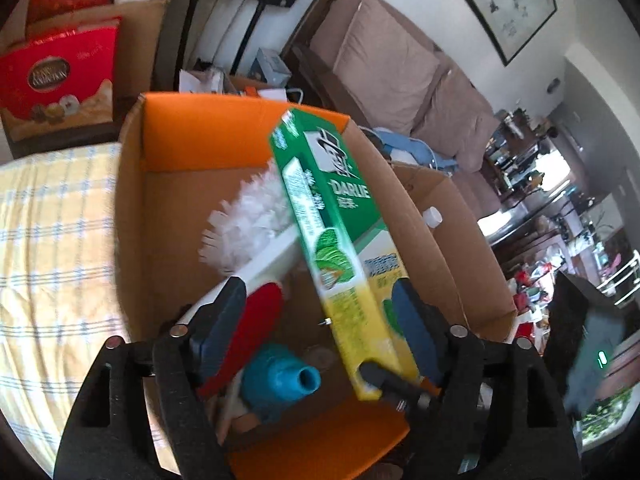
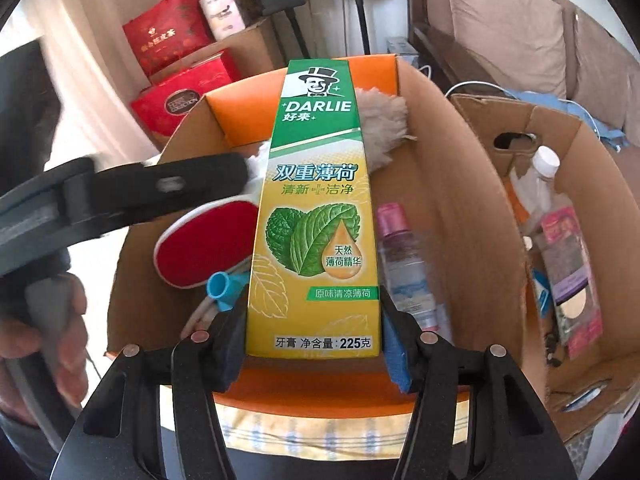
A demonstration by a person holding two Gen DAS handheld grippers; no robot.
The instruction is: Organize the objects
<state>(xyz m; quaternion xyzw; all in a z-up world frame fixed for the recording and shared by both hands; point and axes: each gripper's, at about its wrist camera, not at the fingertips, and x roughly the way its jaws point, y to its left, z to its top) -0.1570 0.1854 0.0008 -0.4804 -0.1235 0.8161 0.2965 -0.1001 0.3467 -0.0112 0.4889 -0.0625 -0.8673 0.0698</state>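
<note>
Right claw (image 2: 314, 344) clamped on toothpaste box (image 2: 316, 216), held over cardboard box (image 2: 436, 184); left claw (image 1: 316, 332) wide apart w/ nothing gripped.

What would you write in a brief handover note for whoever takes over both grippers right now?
Right gripper: shut on the Darlie toothpaste box, held over the orange-flapped cardboard box.
Left gripper: open, beside the toothpaste box, gripping nothing.
Already in that box: white duster, red brush, blue nozzle, pink-capped bottle.
Neighbouring carton holds a white-capped bottle and packets.
Left: lower and release the toothpaste.
</note>
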